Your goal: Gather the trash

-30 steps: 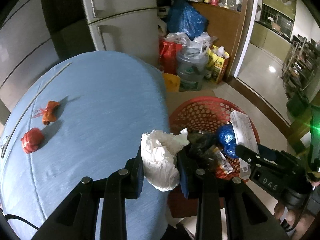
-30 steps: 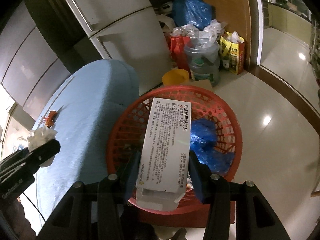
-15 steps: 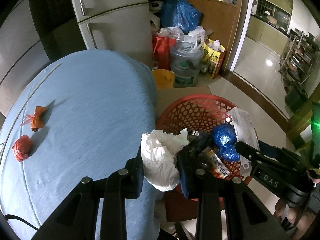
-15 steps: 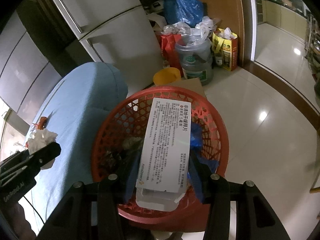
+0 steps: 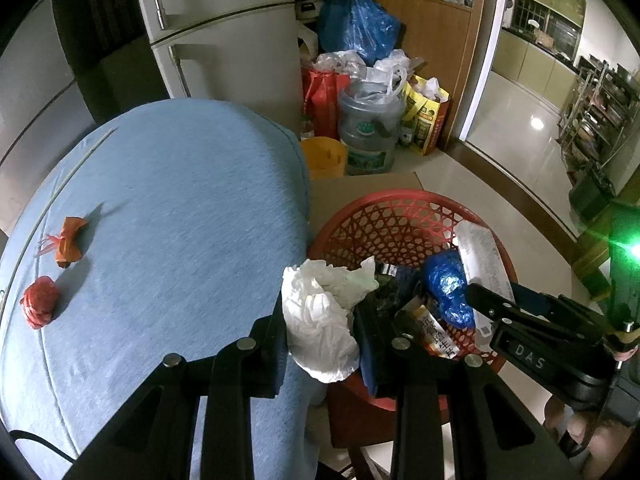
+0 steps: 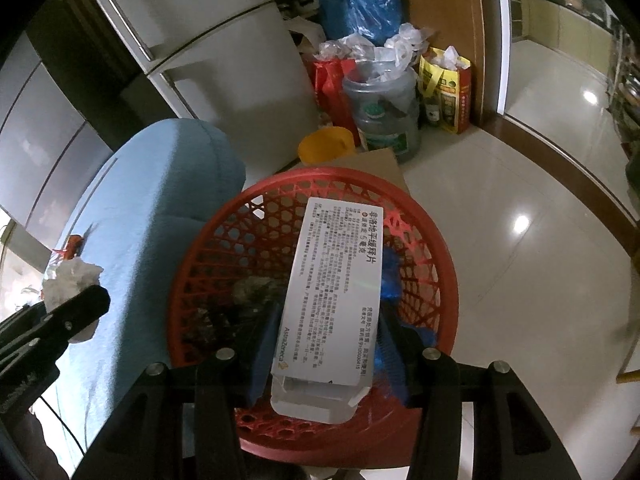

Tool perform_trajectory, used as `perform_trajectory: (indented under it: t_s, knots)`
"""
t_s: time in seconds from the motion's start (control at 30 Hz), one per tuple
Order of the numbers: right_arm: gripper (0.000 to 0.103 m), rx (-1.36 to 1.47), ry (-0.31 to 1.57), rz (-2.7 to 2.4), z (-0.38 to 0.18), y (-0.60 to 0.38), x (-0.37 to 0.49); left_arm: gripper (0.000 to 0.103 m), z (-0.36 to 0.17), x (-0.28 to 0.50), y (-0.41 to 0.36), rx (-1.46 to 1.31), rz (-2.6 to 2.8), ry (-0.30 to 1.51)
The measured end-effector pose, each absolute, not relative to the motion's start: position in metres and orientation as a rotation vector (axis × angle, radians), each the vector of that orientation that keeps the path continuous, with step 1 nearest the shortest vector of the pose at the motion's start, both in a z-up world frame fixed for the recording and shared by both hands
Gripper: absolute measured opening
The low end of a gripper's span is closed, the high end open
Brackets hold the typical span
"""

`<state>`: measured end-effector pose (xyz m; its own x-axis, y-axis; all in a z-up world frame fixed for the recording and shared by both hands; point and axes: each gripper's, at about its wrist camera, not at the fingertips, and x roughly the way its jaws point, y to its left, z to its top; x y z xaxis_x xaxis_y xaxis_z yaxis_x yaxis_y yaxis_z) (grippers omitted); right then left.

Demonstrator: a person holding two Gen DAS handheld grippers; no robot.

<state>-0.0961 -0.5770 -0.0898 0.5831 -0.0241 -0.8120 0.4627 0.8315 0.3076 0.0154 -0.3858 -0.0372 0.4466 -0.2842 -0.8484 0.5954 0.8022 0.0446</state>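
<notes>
Basket (image 6: 424,264) shifted lower; right fingers (image 6: 394,346) pinch AstraZeneca box (image 6: 336,300), other print unclear; left fingers (image 5: 276,344) clamp tissue (image 5: 320,320).

Both fisheye views are dim indoors, corners vignetted to black, straight lines bowing near the edges. Ceiling lamps leave bright round glare spots on the glossy floor (image 6: 520,224). A green flare (image 5: 634,250) bursts at the right edge of the left view. Red scraps (image 5: 40,307) throw soft shadows to the right on the blue tabletop (image 5: 180,208). Focus is fairly sharp centrally; the box print (image 6: 340,280) is legible.
</notes>
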Motion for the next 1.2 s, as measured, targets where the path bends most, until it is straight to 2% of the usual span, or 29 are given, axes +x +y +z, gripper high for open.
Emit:
perform_trajectory:
  t_s: [0.23, 0.3, 0.33, 0.37, 0.8, 0.9, 0.97, 1.0, 1.2]
  knots:
    - [0.053, 0.534, 0.918, -0.308, -0.092, -0.581, -0.093, 0.031, -0.038, 0.016, -0.388, 0.368, -0.565, 0.966]
    - [0.058, 0.561, 0.931, -0.316, -0.095, -0.585, -0.092, 0.031, -0.040, 0.016, -0.391, 0.370, -0.571, 0.972]
    - [0.068, 0.568, 0.928, -0.323, -0.095, -0.587, -0.093, 0.031, -0.040, 0.016, -0.393, 0.373, -0.573, 0.974]
    - [0.070, 0.578, 0.919, -0.338, -0.094, -0.590, -0.096, 0.031, -0.040, 0.016, -0.394, 0.375, -0.574, 0.975]
    - [0.070, 0.665, 0.797, -0.478, -0.077, -0.628, -0.141, 0.032, -0.050, 0.014, -0.433, 0.399, -0.642, 1.001]
    - [0.070, 0.667, 0.786, -0.489, -0.072, -0.631, -0.145, 0.037, -0.054, 0.011, -0.441, 0.407, -0.674, 1.017]
    - [0.070, 0.665, 0.781, -0.491, -0.069, -0.630, -0.146, 0.060, -0.056, 0.010, -0.444, 0.415, -0.676, 1.029]
    - [0.070, 0.663, 0.779, -0.490, -0.068, -0.629, -0.146, 0.064, -0.055, 0.008, -0.443, 0.415, -0.677, 1.024]
    - [0.070, 0.648, 0.765, -0.476, -0.061, -0.620, -0.147, 0.065, -0.048, 0.012, -0.426, 0.394, -0.648, 1.013]
